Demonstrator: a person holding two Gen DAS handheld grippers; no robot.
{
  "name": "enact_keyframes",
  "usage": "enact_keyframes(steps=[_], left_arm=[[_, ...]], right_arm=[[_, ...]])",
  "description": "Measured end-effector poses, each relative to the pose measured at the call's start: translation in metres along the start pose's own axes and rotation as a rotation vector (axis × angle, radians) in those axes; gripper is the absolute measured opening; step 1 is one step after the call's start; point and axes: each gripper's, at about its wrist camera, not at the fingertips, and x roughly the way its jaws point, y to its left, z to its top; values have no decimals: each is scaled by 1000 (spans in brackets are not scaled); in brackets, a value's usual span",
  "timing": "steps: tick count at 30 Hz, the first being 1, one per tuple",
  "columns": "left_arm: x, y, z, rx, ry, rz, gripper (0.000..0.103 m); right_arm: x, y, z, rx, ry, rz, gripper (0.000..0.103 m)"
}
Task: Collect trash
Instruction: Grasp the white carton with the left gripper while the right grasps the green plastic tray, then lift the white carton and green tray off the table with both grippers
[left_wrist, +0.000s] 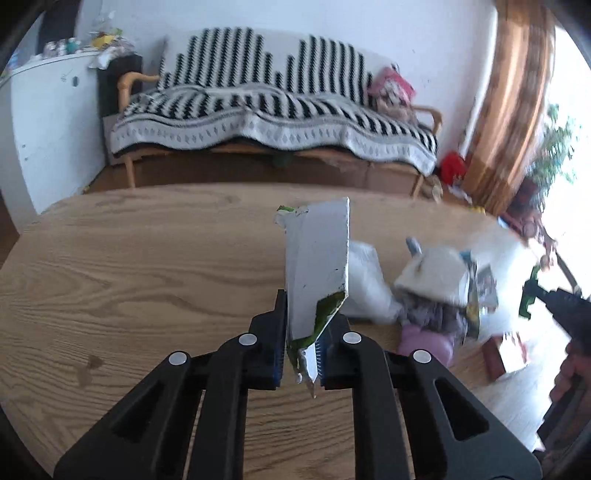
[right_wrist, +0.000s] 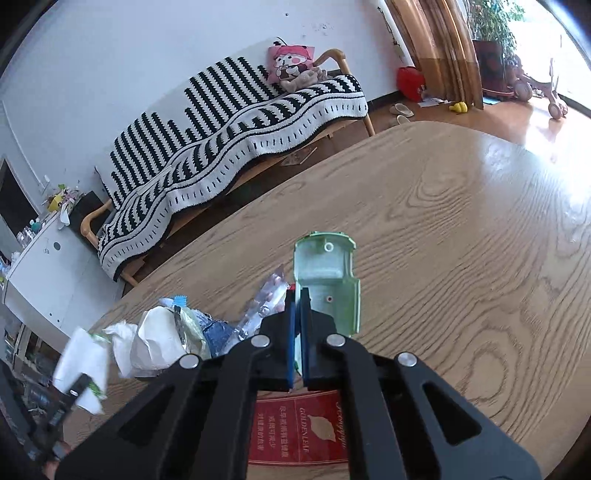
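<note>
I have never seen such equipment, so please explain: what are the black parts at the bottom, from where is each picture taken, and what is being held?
Those black parts are two hand-held grippers; a person carries one in each hand. Each picture comes from a camera on one gripper, looking along its fingers. The left gripper is shut on a torn white and green paper wrapper. The right gripper is shut on a pale green plastic shell. On the oval wooden table lie a pile of crumpled white paper and wrappers and a red cigarette pack.
</note>
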Motion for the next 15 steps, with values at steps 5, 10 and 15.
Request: enact_keyframes(steps=[5, 10, 15], left_arm=[[-7, 23, 6, -73, -20, 26, 11], [8, 37, 3, -126, 23, 40, 11], [11, 35, 4, -113, 24, 29, 11]], right_arm=[[2, -1, 2, -4, 3, 6, 3], [-5, -8, 5, 22, -12, 21, 3], [-2, -12, 2, 39, 3, 20, 3]])
